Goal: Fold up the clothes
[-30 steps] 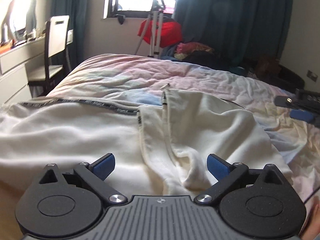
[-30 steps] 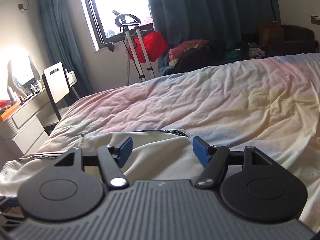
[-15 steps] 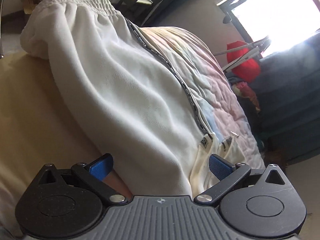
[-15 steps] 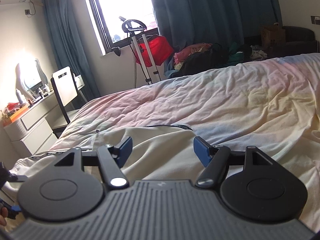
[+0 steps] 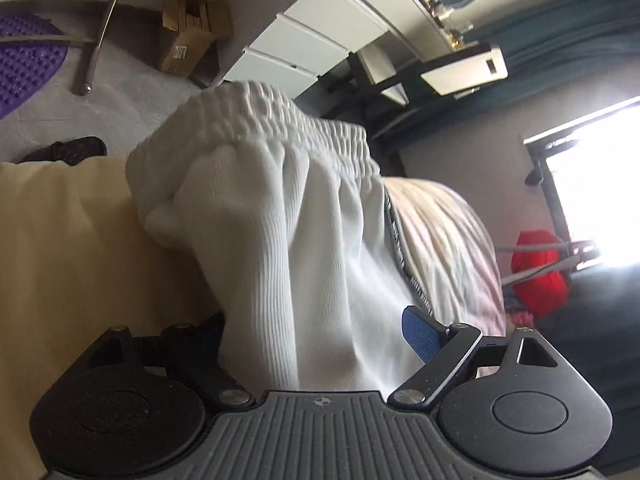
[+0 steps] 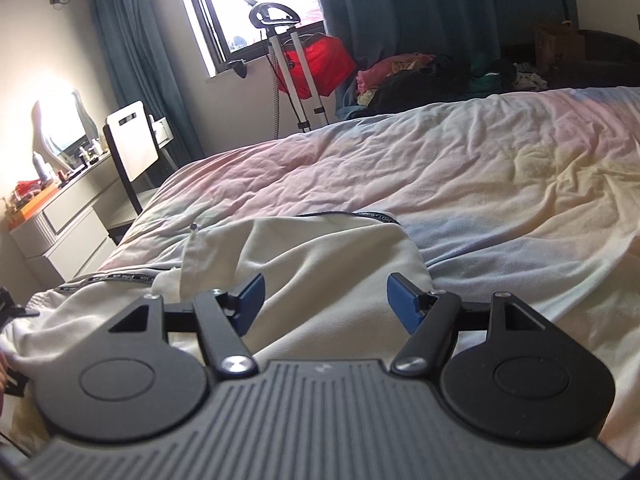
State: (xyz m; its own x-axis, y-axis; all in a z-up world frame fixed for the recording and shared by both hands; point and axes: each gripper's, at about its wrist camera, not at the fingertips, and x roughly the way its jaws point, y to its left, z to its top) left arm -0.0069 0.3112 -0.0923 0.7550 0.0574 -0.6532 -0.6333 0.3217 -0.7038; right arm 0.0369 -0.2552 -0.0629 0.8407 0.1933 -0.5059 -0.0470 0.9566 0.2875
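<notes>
I am seeing the left hand-held gripper [image 5: 316, 336] rolled onto its side at the edge of the bed [image 5: 448, 232], its jaws having just been closing in from wide around the white sweatpants [image 5: 304, 240], whose cloth is lying between the fingers with the elastic waistband [image 5: 280, 120] bunched up ahead of them; the blue pad [image 5: 420, 332] is showing beside the cloth, and I cannot tell whether it is pressing yet. The right hand-held gripper [image 6: 324, 300] is hovering with its jaws standing apart and nothing pinched, the cream leg of the sweatpants [image 6: 320, 252] lying flat on the bedspread [image 6: 480, 168] just ahead of and beneath its fingertips.
</notes>
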